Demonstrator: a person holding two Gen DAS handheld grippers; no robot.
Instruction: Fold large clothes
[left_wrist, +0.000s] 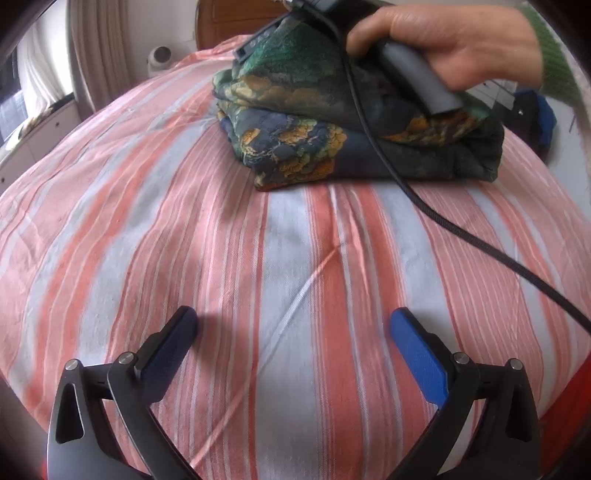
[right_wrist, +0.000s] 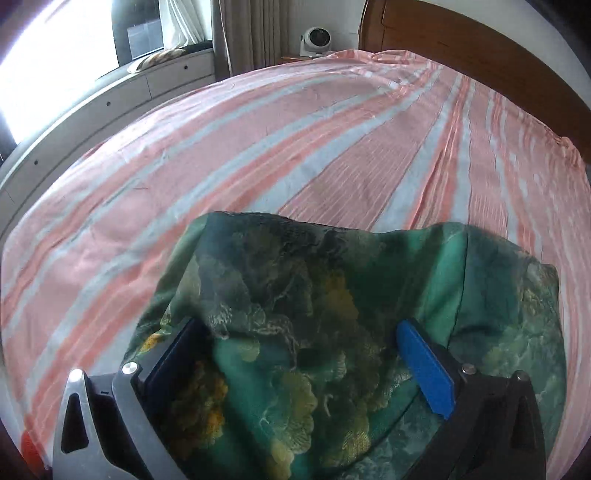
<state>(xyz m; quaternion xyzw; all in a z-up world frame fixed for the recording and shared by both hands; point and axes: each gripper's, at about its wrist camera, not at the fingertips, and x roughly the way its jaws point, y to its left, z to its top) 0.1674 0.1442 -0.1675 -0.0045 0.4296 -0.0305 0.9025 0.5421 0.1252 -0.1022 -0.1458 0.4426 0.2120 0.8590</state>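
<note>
A dark green and blue garment with orange and yellow patterns (left_wrist: 332, 133) lies folded into a thick bundle on the pink and grey striped bed sheet (left_wrist: 207, 229). My left gripper (left_wrist: 293, 325) is open and empty, low over bare sheet, well in front of the bundle. My right gripper (right_wrist: 299, 338) is open, its fingers resting on top of the garment (right_wrist: 332, 295) with the cloth bulging between them. In the left wrist view a hand (left_wrist: 443, 40) holds the right gripper's handle on top of the bundle.
A black cable (left_wrist: 436, 214) trails from the right gripper across the sheet to the right. A wooden headboard (right_wrist: 480, 59) stands at the far end of the bed. A white fan (right_wrist: 314, 40), curtains and a window seat with drawers (right_wrist: 155, 81) lie beyond the bed's left side.
</note>
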